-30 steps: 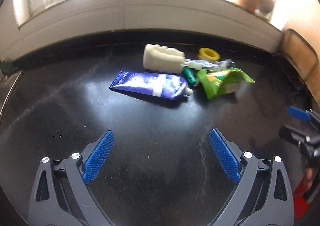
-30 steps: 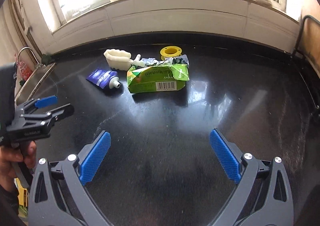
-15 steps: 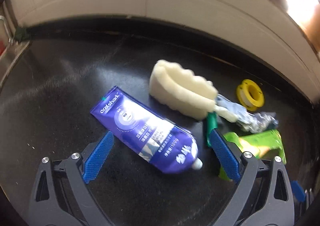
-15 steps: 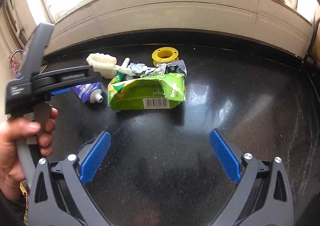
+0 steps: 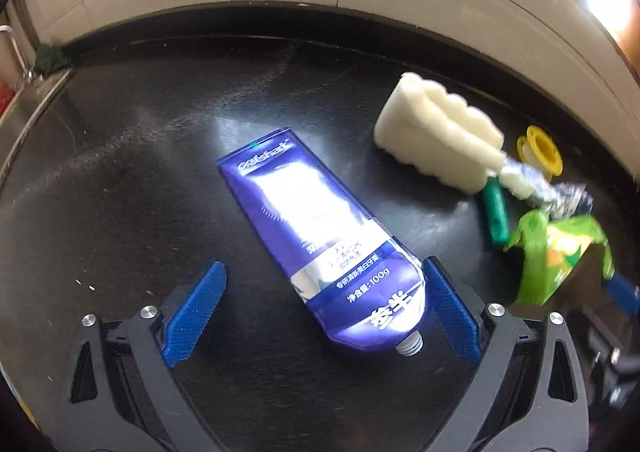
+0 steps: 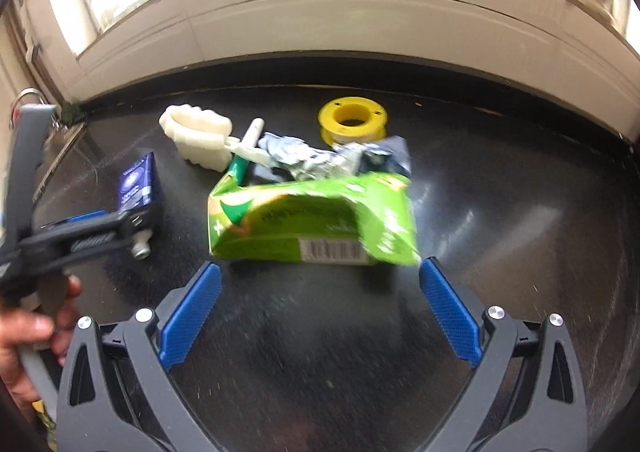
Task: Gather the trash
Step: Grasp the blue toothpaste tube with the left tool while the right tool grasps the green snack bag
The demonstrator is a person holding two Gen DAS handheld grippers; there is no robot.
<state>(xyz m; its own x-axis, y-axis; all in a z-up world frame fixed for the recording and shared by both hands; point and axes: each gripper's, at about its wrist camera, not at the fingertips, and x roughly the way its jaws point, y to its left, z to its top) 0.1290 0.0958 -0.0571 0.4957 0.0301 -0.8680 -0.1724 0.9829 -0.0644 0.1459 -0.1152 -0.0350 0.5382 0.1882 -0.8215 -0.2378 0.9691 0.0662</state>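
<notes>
Fingers (image 5: 196, 312) of the left gripper (image 5: 324, 312) spread wide around the tube's (image 5: 320, 248) capless neck, one pad touching. Right gripper (image 6: 320, 312), wide open, empty, sits just short of the blurred carton (image 6: 312, 220). Black counter (image 6: 500, 212) lies open rightward. Sponge (image 5: 440, 140) and spool (image 6: 352, 120) lie behind.

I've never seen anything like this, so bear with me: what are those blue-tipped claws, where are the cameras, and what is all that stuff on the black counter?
No robot here: a person holds two hand grippers, each carrying a forward-looking camera. The left gripper, open, straddles a blue toothpaste tube. The right gripper, also open, nears a green carton. Also on the black counter lie a white sponge, crumpled foil and a yellow tape spool. Nothing is held.
</notes>
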